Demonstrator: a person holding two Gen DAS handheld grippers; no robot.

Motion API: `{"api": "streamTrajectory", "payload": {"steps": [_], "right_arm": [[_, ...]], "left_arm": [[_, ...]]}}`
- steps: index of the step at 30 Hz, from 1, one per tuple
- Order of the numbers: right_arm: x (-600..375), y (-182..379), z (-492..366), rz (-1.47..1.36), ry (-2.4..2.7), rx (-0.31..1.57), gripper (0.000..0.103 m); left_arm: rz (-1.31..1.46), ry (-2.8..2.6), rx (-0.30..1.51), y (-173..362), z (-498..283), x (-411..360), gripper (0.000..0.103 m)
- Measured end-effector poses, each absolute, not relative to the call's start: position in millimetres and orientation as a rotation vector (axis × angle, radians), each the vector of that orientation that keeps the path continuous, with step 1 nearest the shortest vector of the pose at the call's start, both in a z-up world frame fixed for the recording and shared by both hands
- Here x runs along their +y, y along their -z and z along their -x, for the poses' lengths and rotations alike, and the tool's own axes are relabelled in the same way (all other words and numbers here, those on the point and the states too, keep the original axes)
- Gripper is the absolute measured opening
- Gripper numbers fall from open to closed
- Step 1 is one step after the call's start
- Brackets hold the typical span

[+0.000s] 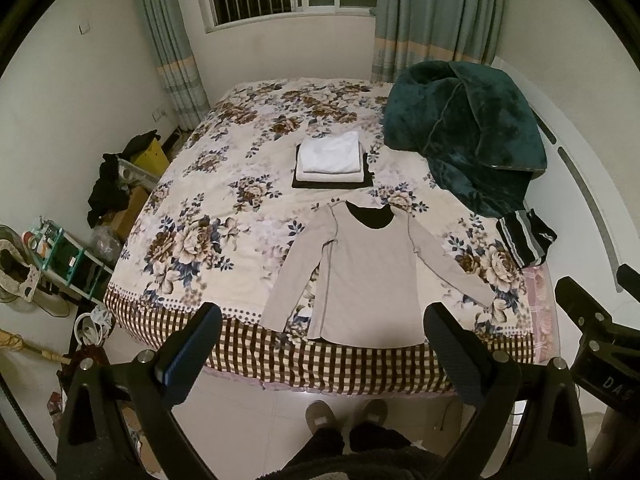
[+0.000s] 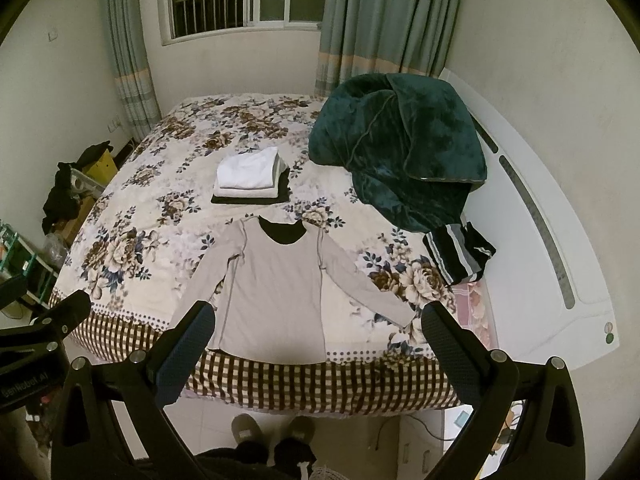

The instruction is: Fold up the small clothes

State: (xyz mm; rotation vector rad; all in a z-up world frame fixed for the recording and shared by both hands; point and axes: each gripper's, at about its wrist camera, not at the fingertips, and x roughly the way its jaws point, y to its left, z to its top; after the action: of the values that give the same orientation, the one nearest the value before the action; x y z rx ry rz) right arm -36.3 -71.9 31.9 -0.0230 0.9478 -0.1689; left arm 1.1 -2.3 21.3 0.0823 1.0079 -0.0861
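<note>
Both grippers, left [image 1: 322, 332] and right [image 2: 316, 330], hang wide apart and empty above the bed edge [image 1: 360, 372]; we judge the beige shirt [image 1: 366, 276] lies spread flat, sleeves out, ready for folding.

Beige long-sleeved top [image 1: 368, 276] spread flat near the bed's front edge, neckline away from the camera with dark lining showing, sleeves angled outward; folded stack [image 1: 332, 160] beyond it, white pieces on a dark one, near but apart; crumpled black striped garment [image 1: 524, 236] to the right, unfolded.
</note>
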Motion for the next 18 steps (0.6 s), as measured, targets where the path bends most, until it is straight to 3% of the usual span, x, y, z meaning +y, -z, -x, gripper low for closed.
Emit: {"api": "streamTrajectory", "payload": {"steps": [18], "right_arm": [[-79.1, -42.5, 30.7, 0.025, 0.159, 0.945, 0.103]], "left_arm": [[-0.079, 0.087, 1.004, -23.7, -2.6, -7.2, 0.103]]}}
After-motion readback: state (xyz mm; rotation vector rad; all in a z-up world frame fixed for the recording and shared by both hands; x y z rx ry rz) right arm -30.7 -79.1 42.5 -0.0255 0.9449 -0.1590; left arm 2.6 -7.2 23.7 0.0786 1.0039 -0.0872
